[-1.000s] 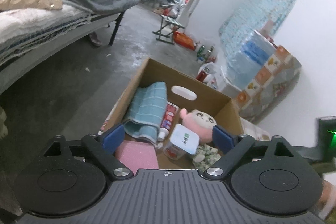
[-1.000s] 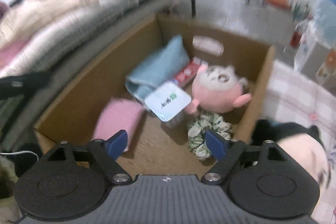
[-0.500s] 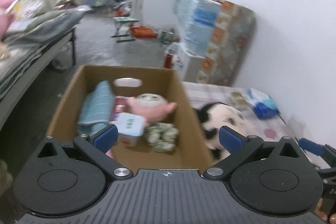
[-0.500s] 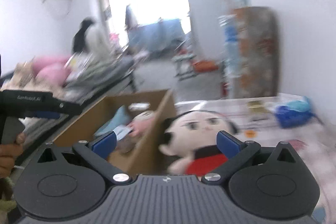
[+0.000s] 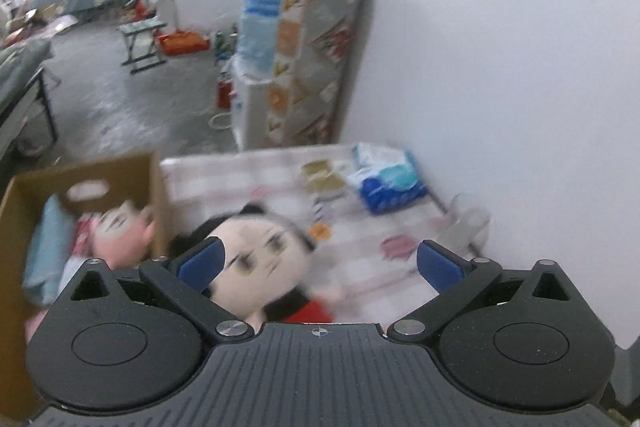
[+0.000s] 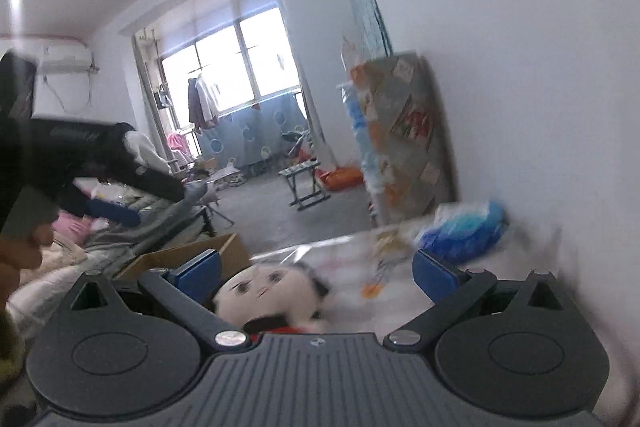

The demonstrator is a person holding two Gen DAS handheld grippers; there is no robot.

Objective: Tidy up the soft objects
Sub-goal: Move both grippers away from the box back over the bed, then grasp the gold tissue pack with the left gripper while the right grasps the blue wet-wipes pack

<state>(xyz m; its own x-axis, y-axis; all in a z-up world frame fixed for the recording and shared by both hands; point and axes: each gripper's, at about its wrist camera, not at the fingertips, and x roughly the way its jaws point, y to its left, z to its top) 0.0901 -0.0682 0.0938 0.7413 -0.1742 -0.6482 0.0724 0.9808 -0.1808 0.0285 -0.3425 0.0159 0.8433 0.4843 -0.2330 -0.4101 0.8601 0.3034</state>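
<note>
A plush doll (image 5: 256,267) with black hair, a pale face and a red top lies on the checked cloth beside the cardboard box (image 5: 132,179). My left gripper (image 5: 320,263) is open and empty just above the doll, its left finger by the doll's head. In the right wrist view the doll (image 6: 268,291) lies low between the fingers of my open, empty right gripper (image 6: 316,267). The box holds a pink plush (image 5: 120,231) and a blue towel (image 5: 44,239). The box's near corner (image 6: 188,251) shows in the right wrist view.
A blue and white pack (image 5: 388,175) lies on the checked cloth (image 5: 360,267) near the white wall. A wrapped mattress (image 5: 316,55) leans on the wall behind. A bed with bedding (image 6: 100,227) stands at the left. The left gripper's body (image 6: 80,155) crosses the right wrist view.
Both grippers have swung right, away from the inside of the box, and now face the doll on the cloth. Both stay open and empty.
</note>
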